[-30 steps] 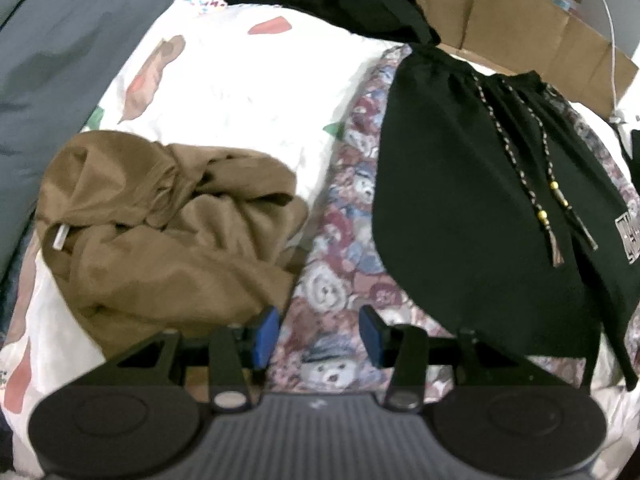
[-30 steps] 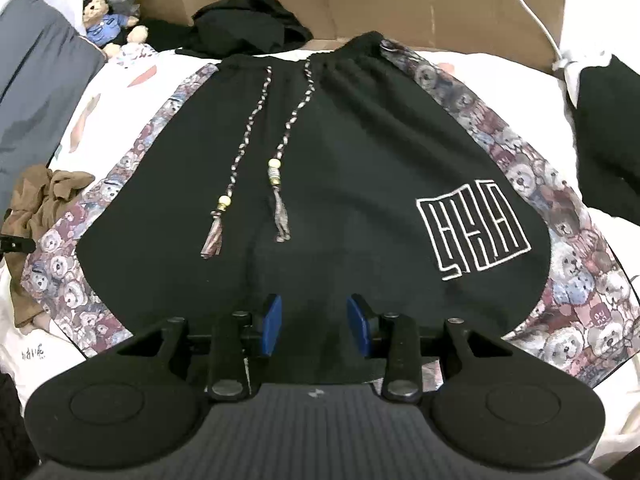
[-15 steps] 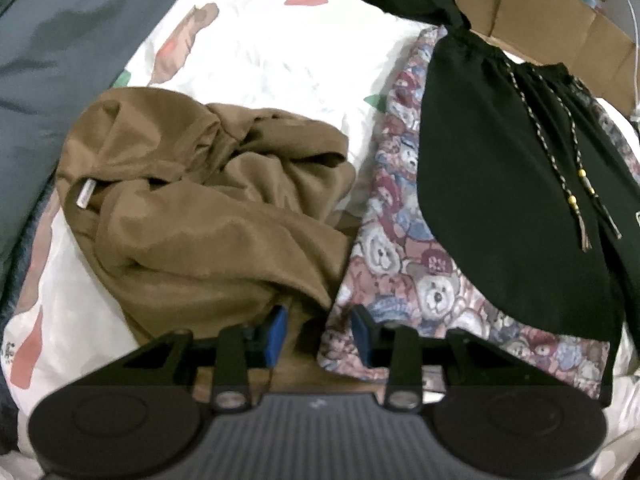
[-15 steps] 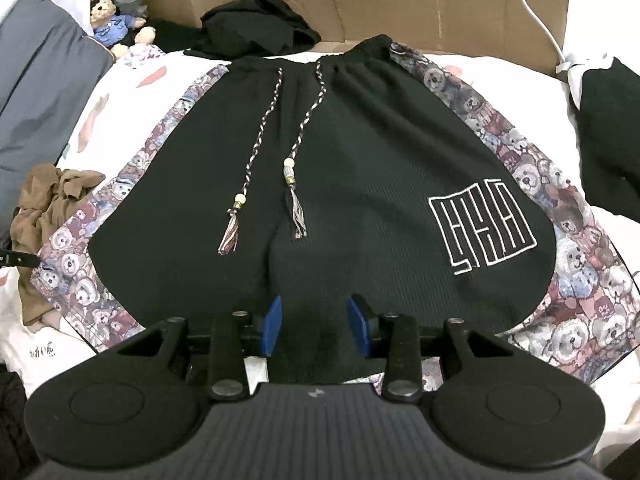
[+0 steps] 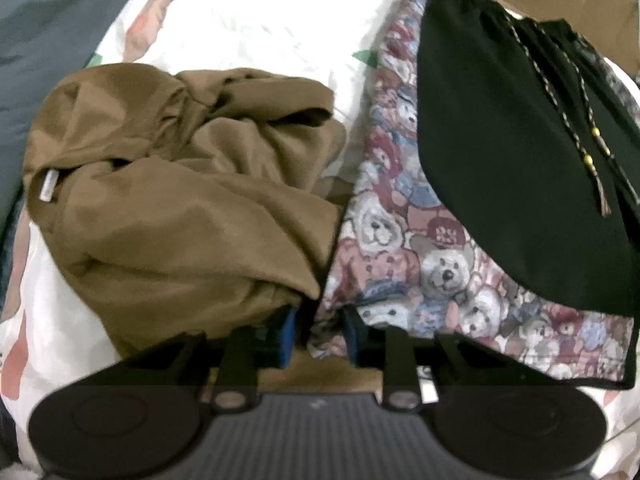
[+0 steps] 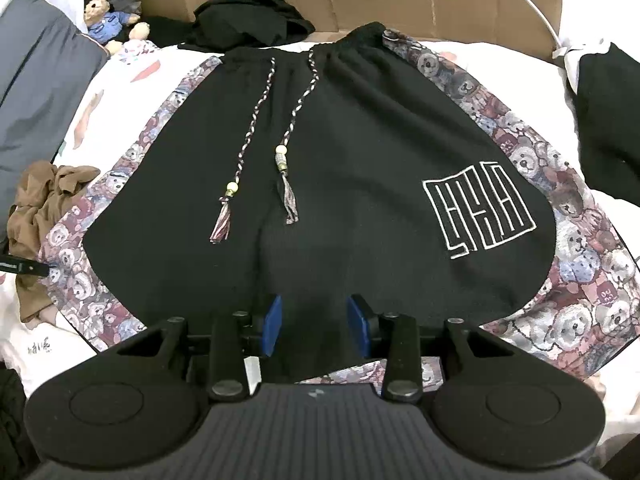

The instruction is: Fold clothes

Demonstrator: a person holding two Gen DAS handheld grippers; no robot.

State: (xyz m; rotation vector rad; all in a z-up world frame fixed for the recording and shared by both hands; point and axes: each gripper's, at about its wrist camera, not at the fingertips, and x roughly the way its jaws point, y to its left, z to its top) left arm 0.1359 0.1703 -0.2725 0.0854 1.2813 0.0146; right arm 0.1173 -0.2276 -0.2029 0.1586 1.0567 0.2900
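Fingers: my left gripper point(image 5: 318, 334) has been closing around the black bear-print shorts point(image 5: 404, 248) corner, grip unclear; right gripper point(image 6: 314, 326) open.
Obstruction: crumpled brown garment point(image 5: 180, 200) overlaps that corner, centre left.

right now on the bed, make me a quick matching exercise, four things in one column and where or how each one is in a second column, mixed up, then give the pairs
Things
1. brown garment
2. black shorts
3. teddy bear toy
4. left gripper

Place or state
A. spread flat, drawcords lying on its front
B. crumpled in a heap beside the bear-print side panel
C. sitting at the far end by the cardboard
D. down at the corner of the bear-print hem, jaws having just been closing around it

Pairs: 1-B, 2-A, 3-C, 4-D
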